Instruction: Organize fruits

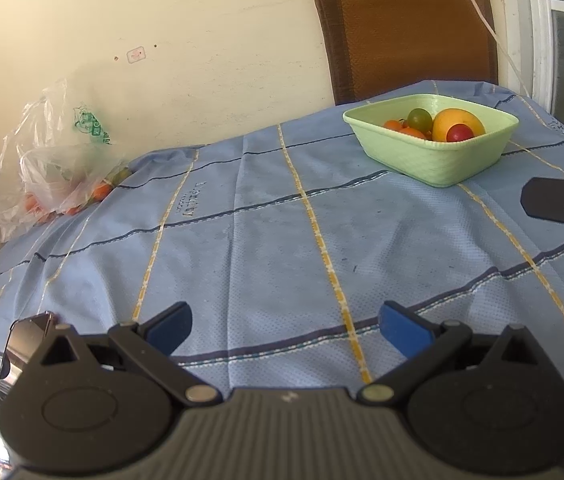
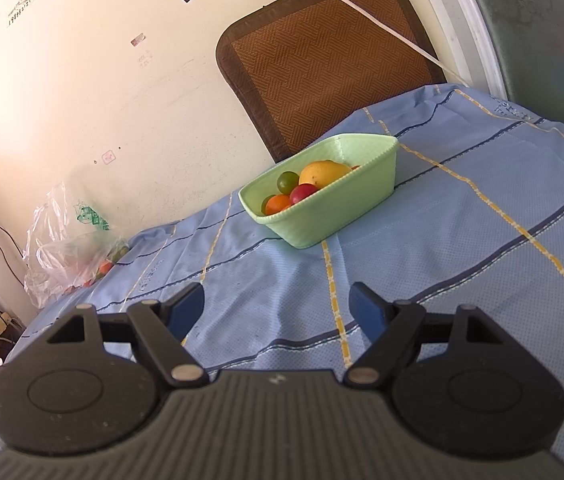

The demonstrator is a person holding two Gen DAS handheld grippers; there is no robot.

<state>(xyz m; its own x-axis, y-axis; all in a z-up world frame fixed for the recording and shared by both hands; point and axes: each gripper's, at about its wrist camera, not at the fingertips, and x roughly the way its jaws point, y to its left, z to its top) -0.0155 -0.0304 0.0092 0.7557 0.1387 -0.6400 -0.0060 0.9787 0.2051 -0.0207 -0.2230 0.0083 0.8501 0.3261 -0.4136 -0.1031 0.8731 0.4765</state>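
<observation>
A pale green basket (image 1: 442,160) stands at the far right of the blue cloth-covered table; in the right wrist view the basket (image 2: 334,212) sits ahead at centre. It holds a yellow mango (image 1: 456,120), a green fruit (image 1: 419,118), a red fruit (image 1: 459,133) and small orange fruits (image 1: 402,128). My left gripper (image 1: 285,330) is open and empty, low over the cloth, well short of the basket. My right gripper (image 2: 277,310) is open and empty, above the cloth in front of the basket. Its finger shows at the left wrist view's right edge (image 1: 562,200).
A clear plastic bag (image 1: 54,160) with orange and green fruits lies at the table's far left edge by the wall. A brown woven chair back (image 1: 406,28) stands behind the basket. A phone (image 1: 18,344) lies by my left gripper. A white cable (image 2: 362,12) hangs down the wall.
</observation>
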